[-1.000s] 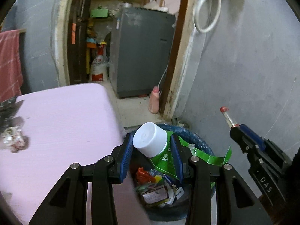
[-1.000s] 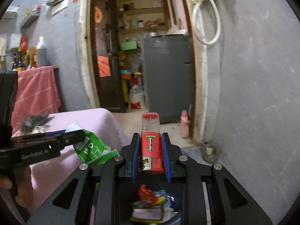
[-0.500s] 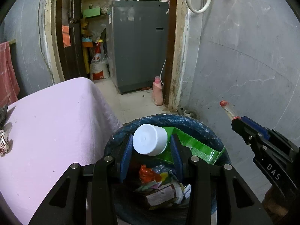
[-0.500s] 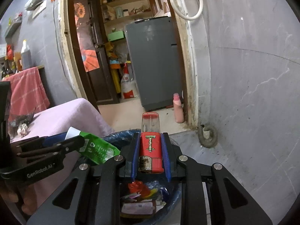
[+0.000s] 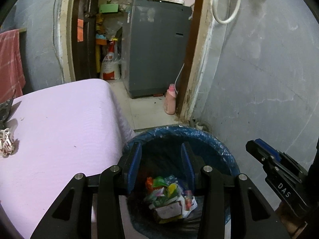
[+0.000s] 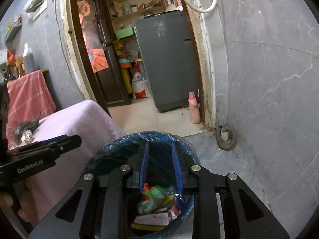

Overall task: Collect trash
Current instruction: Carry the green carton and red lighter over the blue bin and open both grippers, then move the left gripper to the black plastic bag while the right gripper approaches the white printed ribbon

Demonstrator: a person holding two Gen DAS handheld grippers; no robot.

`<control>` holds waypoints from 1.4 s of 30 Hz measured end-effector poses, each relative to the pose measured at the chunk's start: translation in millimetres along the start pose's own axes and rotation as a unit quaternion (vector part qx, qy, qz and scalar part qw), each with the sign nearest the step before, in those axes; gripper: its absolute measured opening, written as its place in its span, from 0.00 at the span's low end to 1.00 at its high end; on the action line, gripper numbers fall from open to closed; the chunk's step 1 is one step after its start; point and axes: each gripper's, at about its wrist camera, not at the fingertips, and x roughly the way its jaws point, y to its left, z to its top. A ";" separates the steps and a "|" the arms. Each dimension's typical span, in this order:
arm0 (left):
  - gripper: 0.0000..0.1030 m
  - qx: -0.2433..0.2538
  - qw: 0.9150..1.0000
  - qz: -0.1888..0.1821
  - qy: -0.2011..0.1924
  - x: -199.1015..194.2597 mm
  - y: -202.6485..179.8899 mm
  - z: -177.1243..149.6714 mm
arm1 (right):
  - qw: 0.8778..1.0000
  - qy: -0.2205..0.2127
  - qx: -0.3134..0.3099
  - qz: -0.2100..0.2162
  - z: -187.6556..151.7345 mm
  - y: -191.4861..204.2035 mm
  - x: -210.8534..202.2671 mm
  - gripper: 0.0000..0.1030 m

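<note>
Trash remaining to collect lies on the lilac-covered table [image 5: 59, 119]: a crumpled white wrapper with red print [image 5: 7, 142] at the table's left edge, and a dark crinkled foil bag [image 6: 25, 126] behind it, near a pink cloth [image 6: 28, 95] hanging at the wall. The blue-lined bin [image 5: 209, 137] stands on the floor just beside the table's near corner and already holds a heap of mixed packets and paper [image 5: 169, 197]. The left gripper [image 5: 161, 159] hangs over the bin mouth with jaws apart and nothing between them. The right gripper [image 6: 160, 159] is likewise over the bin; its jaws have just been opening and the gap is bare, so I judge both loads to be delivered. Handling assessment: the wrapper looks very light, soft and already balled, so it should compress readily; a pinch across its bulk, pads closing well in, seems the sound hold, since a grip on a loose flap could tear or slip. The foil bag appears thin, slick and springy; it is partly hidden in both views, so its full outline cannot be confirmed. I would take it at a bunched fold and not on a flat face, where the pads may slide. Neither item looks fragile or heavy. Main risk is a light piece dropping short of the bin on the carry across.
</note>
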 end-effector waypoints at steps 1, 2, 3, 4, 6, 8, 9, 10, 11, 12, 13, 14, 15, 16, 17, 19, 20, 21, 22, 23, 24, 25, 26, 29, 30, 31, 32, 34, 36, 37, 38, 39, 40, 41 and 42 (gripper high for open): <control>0.38 -0.003 1.000 0.000 -0.004 -2.9 1.0 2.2 | 1.000 -0.003 -0.001 0.000 1.3 1.3 -2.0 0.30; 0.40 -0.008 1.000 0.000 -0.012 -8.6 4.2 3.7 | 1.000 -0.008 -0.002 0.002 3.6 3.7 -5.4 0.31; 0.42 -0.014 1.000 -0.001 -0.018 -14.5 6.7 5.2 | 1.000 -0.012 -0.006 0.002 5.7 5.9 -8.2 0.31; 0.45 -0.018 1.000 -0.002 -0.023 -18.7 9.8 7.7 | 1.000 -0.018 -0.009 0.001 8.2 9.0 -11.7 0.32; 0.47 -0.033 0.999 -0.003 -0.039 -31.3 17.5 11.8 | 0.999 -0.029 -0.015 0.002 13.6 16.3 -20.0 0.33; 0.48 -0.044 0.998 -0.001 -0.052 -44.4 25.1 15.8 | 0.999 -0.044 -0.019 0.004 18.5 24.0 -29.9 0.40; 0.48 -0.046 0.997 0.001 -0.058 -50.1 27.8 17.9 | 0.998 -0.051 -0.021 0.006 21.2 28.2 -35.2 0.43; 0.52 -0.049 0.997 0.002 -0.065 -58.1 31.3 19.6 | 0.998 -0.058 -0.024 0.007 23.7 33.0 -40.6 0.46; 0.57 -0.049 0.996 0.003 -0.070 -62.8 34.1 21.4 | 0.998 -0.064 -0.026 0.008 25.8 37.1 -44.7 0.48; 0.59 -0.050 0.996 0.005 -0.080 -72.5 38.5 23.1 | 0.997 -0.070 -0.028 0.009 27.9 41.7 -49.3 0.49; 0.62 -0.050 0.995 0.007 -0.085 -78.3 41.0 23.8 | 0.997 -0.077 -0.030 0.011 30.4 47.4 -54.7 0.51; 0.66 -0.052 0.994 0.009 -0.093 -87.9 46.2 25.2 | 0.996 -0.081 -0.030 0.013 31.8 51.7 -58.4 0.54; 0.68 -0.054 0.994 0.009 -0.098 -94.6 50.8 26.1 | 0.996 -0.085 -0.031 0.015 33.4 56.3 -61.6 0.55; 0.73 -0.055 0.993 0.010 -0.100 -99.1 54.3 26.6 | 0.995 -0.089 -0.033 0.016 35.0 63.1 -66.0 0.57; 0.73 -0.056 0.993 0.014 -0.104 -105.3 58.6 27.4 | 0.995 -0.092 -0.034 0.017 36.2 67.8 -68.4 0.62; 0.73 -0.058 0.992 0.018 -0.111 -117.6 67.7 28.0 | 0.994 -0.099 -0.035 0.021 38.8 80.0 -74.0 0.72; 0.75 -0.059 0.992 0.022 -0.113 -122.1 72.4 28.8 | 0.994 -0.102 -0.035 0.023 39.6 84.3 -76.0 0.74; 0.79 -0.062 0.991 0.027 -0.113 -128.6 79.1 29.4 | 0.994 -0.102 -0.035 0.026 40.9 89.7 -78.1 0.75; 0.87 -0.065 0.991 0.030 -0.114 -129.0 82.1 30.3 | 0.994 -0.103 -0.037 0.029 42.6 97.1 -80.2 0.77; 0.91 -0.069 0.990 0.035 -0.119 -134.6 87.9 29.2 | 0.993 -0.106 -0.038 0.030 43.5 102.6 -82.0 0.83; 0.91 -0.074 0.988 0.040 -0.128 -141.3 94.2 27.8 | 0.993 -0.109 -0.039 0.033 44.7 108.8 -83.9 0.86; 0.91 -0.077 0.987 0.042 -0.133 -146.1 98.6 26.0 | 0.992 -0.112 -0.042 0.036 45.6 115.7 -86.0 0.92; 0.91 -0.079 0.987 0.046 -0.136 -151.4 104.1 24.0 | 0.992 -0.115 -0.044 0.039 46.3 123.0 -88.2 0.97; 0.91 -0.086 0.985 0.061 -0.139 -166.3 123.4 20.7 | 0.990 -0.119 -0.047 0.053 48.9 143.7 -90.5 1.00; 0.91 -0.089 0.984 0.068 -0.141 -172.2 131.5 18.8 | 0.990 -0.118 -0.049 0.057 49.1 150.6 -90.5 1.00; 0.92 -0.091 0.983 0.073 -0.144 -176.0 137.9 16.9 | 0.990 -0.117 -0.050 0.061 49.7 157.9 -89.8 1.00; 0.93 -0.095 0.981 0.080 -0.146 -181.2 145.8 14.9 | 0.990 -0.116 -0.052 0.064 49.9 165.7 -88.7 1.00; 0.95 -0.102 0.979 0.092 -0.151 -192.0 163.3 10.4 | 0.989 -0.115 -0.054 0.074 50.7 179.9 -86.3 1.00; 0.95 -0.108 0.976 0.107 -0.156 -201.8 182.8 6.4 | 0.989 -0.113 -0.055 0.083 50.8 193.6 -83.7 1.00; 0.96 -0.110 0.975 0.113 -0.157 -205.7 190.3 3.5 | 0.988 -0.111 -0.056 0.088 50.9 202.8 -80.9 1.00; 0.96 -0.112 0.974 0.120 -0.158 -209.9 199.8 0.7 | 0.988 -0.110 -0.057 0.091 50.4 208.5 -80.2 1.00; 0.96 -0.115 0.972 0.130 -0.158 -214.5 211.6 -1.5 | 0.988 -0.108 -0.058 0.095 50.4 215.6 -78.1 1.00; 0.96 -0.117 0.971 0.136 -0.158 -216.4 218.9 -4.7 | 0.988 -0.105 -0.060 0.100 49.9 222.7 -75.4 1.00; 0.96 -0.122 0.969 0.143 -0.157 -219.7 230.8 -7.3 | 0.987 -0.102 -0.062 0.105 49.6 230.5 -72.3 1.00; 0.96 -0.125 0.968 0.148 -0.156 -220.9 237.0 -9.7 | 0.987 -0.100 -0.064 0.109 48.6 236.1 -70.1 1.00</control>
